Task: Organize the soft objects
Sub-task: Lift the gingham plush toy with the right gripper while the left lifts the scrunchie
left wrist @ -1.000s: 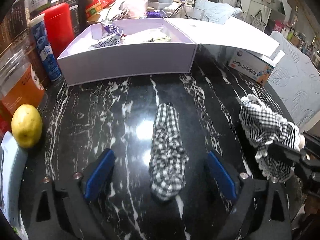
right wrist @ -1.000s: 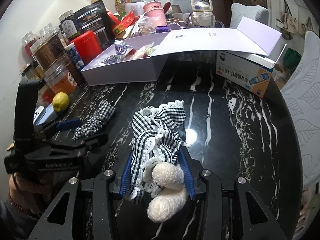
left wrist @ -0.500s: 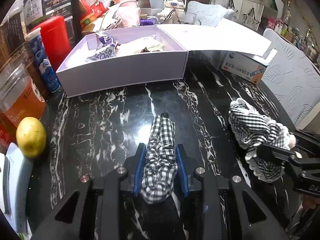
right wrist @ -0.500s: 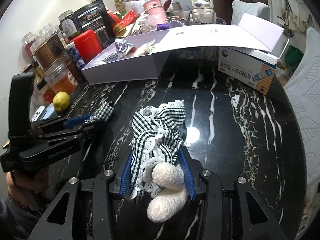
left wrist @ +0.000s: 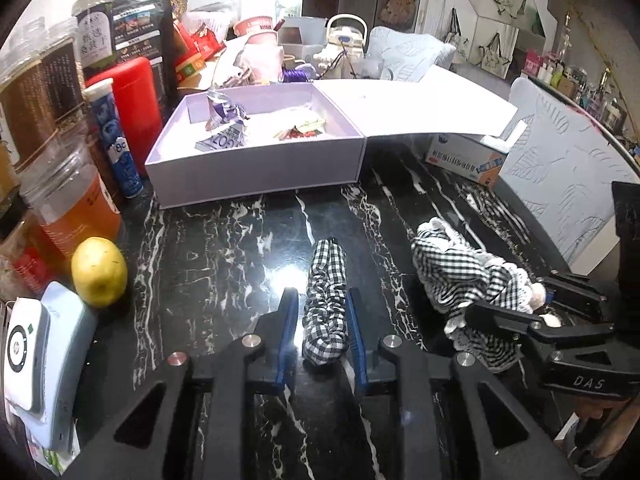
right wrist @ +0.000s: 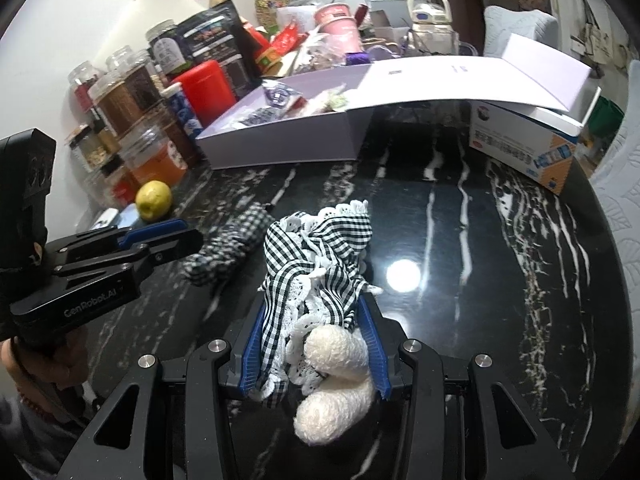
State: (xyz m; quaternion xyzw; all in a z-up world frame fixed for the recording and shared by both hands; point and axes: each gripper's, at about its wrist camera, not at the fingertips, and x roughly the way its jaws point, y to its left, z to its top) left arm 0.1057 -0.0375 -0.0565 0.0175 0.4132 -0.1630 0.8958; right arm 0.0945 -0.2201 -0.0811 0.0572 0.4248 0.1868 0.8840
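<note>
Left claw point(left wrist: 322, 326) gripped the gingham scrunchie point(left wrist: 325, 304), right claw point(right wrist: 316, 344) the lace-trimmed bundle point(right wrist: 320, 264); lifting both clear before the far open box point(left wrist: 256, 172) seemed wise.

Bare bench point(left wrist: 240, 240) lies open between the checked cloths and the open box point(left wrist: 256, 168). Jars point(left wrist: 68, 200) and a lemon point(left wrist: 99, 272) crowd the left edge; a carton point(right wrist: 524, 148) blocks the far right.

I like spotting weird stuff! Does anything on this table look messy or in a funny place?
A yellow lemon sits loose among jars. The open box's lid rests propped on a smaller carton, tilted. Crumpled wrappers litter the box. Nothing looks spilled or broken.
</note>
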